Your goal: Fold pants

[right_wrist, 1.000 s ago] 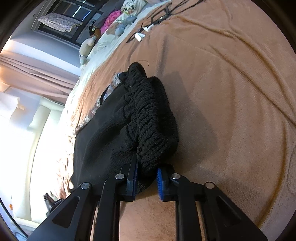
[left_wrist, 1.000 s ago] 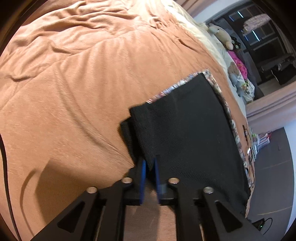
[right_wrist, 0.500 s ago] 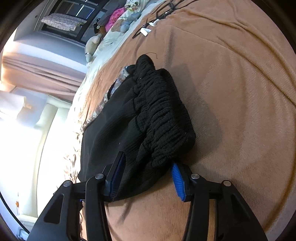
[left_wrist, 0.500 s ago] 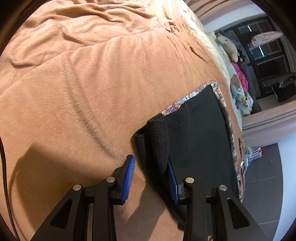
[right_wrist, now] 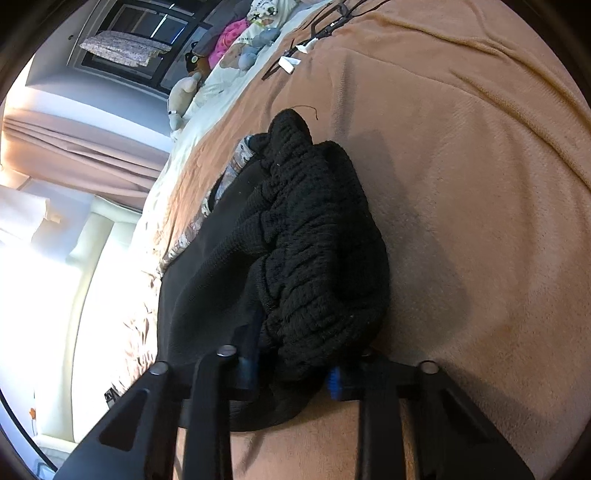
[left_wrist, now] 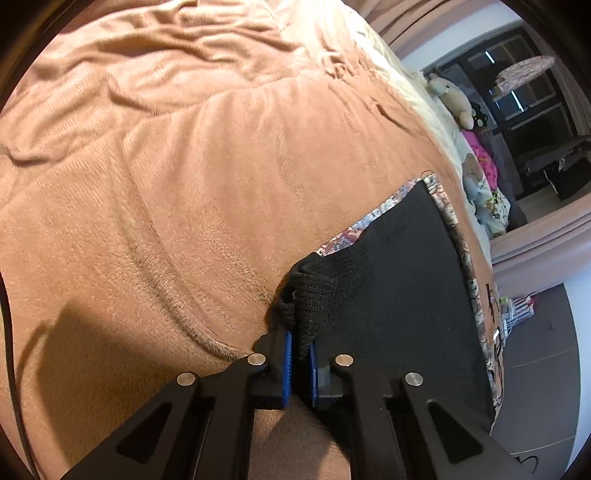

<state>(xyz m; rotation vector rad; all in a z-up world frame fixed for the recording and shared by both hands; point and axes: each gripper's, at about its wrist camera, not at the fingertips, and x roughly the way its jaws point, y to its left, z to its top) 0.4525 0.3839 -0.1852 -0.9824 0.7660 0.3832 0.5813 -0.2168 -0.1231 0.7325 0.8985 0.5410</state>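
Left wrist view: the left gripper (left_wrist: 299, 347) has its blue pads (left_wrist: 287, 360) pinched together on a bunched corner of the black pants (left_wrist: 399, 295), a narrow fold of ribbed knit standing up between them. Its jaws have just been closing and now clamp that fabric. The pants lie flat on the bed, spread over a patterned cloth (left_wrist: 452, 221) whose printed border shows along two sides of them. This pile sits near the bed's edge that faces the window side of the room, on the tan blanket (left_wrist: 184, 192) that covers the bed. Stuffed toys (left_wrist: 452, 98) lie further along the same edge.

Right wrist view: the right gripper (right_wrist: 295, 373) straddles the thick gathered waistband (right_wrist: 314, 251) of the pants. The bundle of ribbed black knit fills the gap, with one blue pad showing on the right side and the other half hidden by cloth on the left. Its jaws have just been closing and press on the waistband. The rest of the pants runs away to the left of that roll, toward the bed's edge. Black cables (right_wrist: 325, 26) and a small white tag (right_wrist: 287, 63) lie on the blanket far beyond.
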